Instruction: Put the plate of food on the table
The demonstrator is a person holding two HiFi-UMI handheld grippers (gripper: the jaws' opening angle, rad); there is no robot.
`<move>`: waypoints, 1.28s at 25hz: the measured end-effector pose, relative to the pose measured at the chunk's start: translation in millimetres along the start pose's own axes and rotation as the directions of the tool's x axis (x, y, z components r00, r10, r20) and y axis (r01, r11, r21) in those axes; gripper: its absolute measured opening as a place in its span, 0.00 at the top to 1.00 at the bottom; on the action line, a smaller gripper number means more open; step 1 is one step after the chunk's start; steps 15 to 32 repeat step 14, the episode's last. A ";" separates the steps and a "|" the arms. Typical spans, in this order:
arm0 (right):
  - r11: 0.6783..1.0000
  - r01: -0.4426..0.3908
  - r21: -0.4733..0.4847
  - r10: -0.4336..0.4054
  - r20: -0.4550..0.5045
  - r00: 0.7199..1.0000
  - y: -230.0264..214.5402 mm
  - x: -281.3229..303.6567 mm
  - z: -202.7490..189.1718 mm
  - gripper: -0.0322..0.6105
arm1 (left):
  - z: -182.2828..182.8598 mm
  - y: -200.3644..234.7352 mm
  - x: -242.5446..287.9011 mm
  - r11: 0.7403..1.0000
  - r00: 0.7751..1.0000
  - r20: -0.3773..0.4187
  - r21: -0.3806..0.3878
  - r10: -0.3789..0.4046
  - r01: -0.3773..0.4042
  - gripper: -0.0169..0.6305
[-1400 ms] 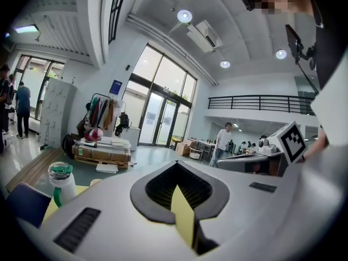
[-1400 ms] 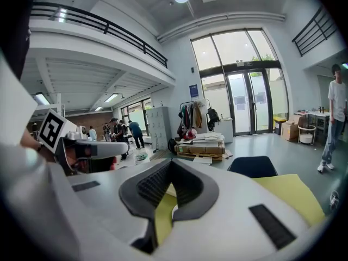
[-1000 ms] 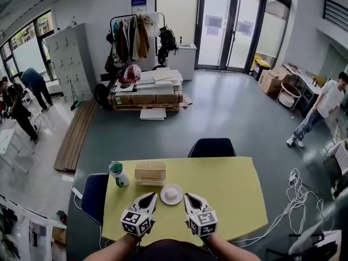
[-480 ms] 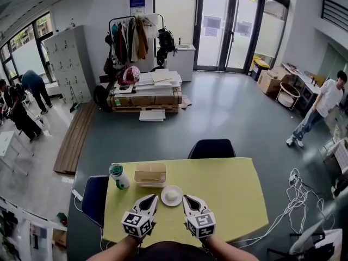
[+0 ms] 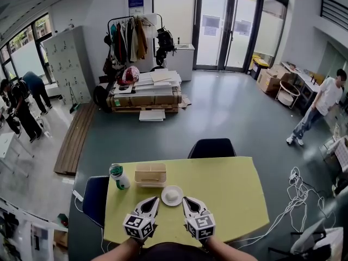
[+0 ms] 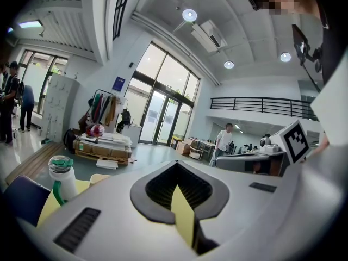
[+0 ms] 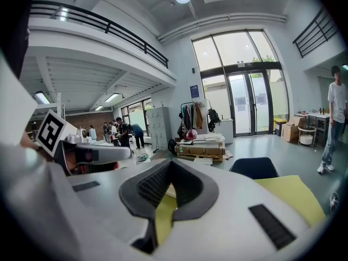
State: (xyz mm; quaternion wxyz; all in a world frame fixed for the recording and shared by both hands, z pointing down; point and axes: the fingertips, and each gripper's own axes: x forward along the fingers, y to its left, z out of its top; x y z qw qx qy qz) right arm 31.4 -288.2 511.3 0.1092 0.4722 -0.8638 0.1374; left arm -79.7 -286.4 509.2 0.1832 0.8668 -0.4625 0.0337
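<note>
A small white plate (image 5: 172, 194) with a pale mound on it rests on the yellow table (image 5: 228, 192), just beyond my two grippers. My left gripper (image 5: 153, 199) is near the front edge, its tip close to the plate's left rim, shut with nothing in it. The right gripper (image 5: 185, 199) mirrors it at the plate's right rim, also shut and empty. In the left gripper view the left gripper (image 6: 176, 165) shows only a thin slit with yellow table behind. The right gripper (image 7: 169, 163) looks the same in its own view. Neither gripper view shows the plate.
A beige basket (image 5: 150, 174) stands behind the plate, with a white bottle with a green lid (image 5: 118, 175) to its left, also the bottle (image 6: 61, 175). A dark chair (image 5: 212, 147) is at the far side and a blue chair (image 5: 95, 196) at the left. Cables (image 5: 293, 194) lie on the floor to the right.
Both grippers have shifted slightly toward the near edge and a little closer together. The plate has not moved. People in the background have walked on.
</note>
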 end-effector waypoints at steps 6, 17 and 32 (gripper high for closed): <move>1.000 -0.001 0.012 0.001 0.000 1.000 2.0 -1.7 -4.2 0.93 | -5.2 -1.5 -2.0 1.000 1.000 -0.008 -0.007 -0.001 0.001 0.96; 1.000 0.005 0.023 -0.005 0.003 1.000 -5.4 -0.9 -9.8 0.93 | -12.0 -4.3 3.4 1.000 1.000 -0.013 -0.013 0.000 -0.001 0.96; 1.000 0.005 0.023 -0.005 0.003 1.000 -5.4 -0.9 -9.8 0.93 | -12.0 -4.3 3.4 1.000 1.000 -0.013 -0.013 0.000 -0.001 0.96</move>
